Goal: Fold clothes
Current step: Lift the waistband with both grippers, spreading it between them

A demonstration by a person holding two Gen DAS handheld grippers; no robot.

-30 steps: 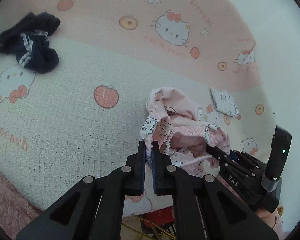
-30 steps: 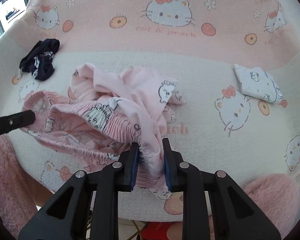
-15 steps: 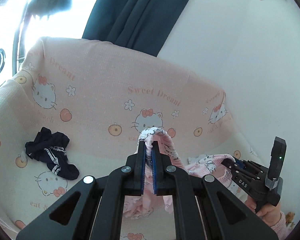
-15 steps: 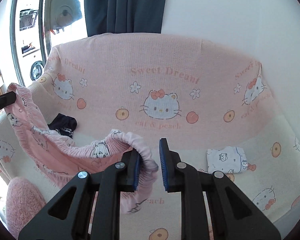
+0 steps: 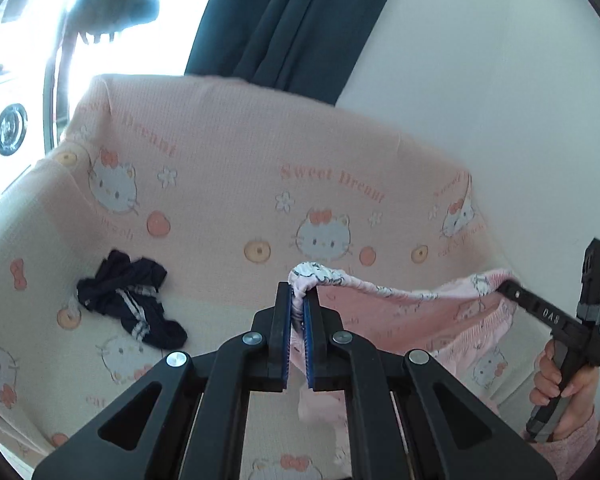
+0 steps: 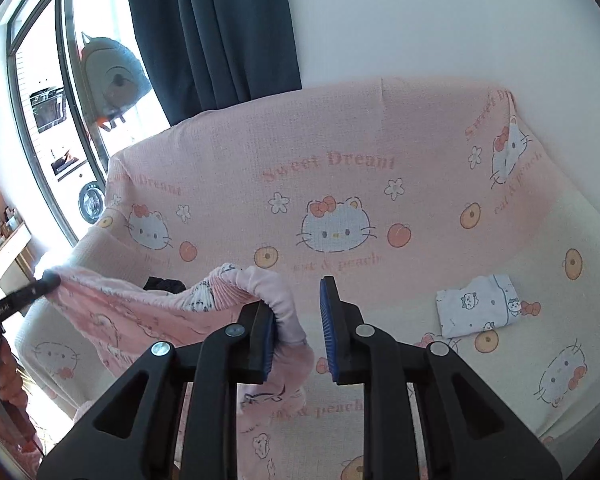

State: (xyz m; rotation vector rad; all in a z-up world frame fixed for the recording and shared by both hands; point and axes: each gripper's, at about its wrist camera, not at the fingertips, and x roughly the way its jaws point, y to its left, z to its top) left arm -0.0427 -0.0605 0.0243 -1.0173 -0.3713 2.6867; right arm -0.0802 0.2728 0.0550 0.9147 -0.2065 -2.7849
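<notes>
Above the sofa cover, printed "Sweet Dream" and "cat & peach", I hold one pink garment stretched in the air. My left gripper pinches its waistband tight. My right gripper stands narrowly apart, waistband draped over one finger only. Two more garments lie below: one navy, one folded white.

Pink pyjama trousers: waistband draped over right tool's left finger, jaws parted; left tool holding far end. Folded white garment on sofa.
</notes>
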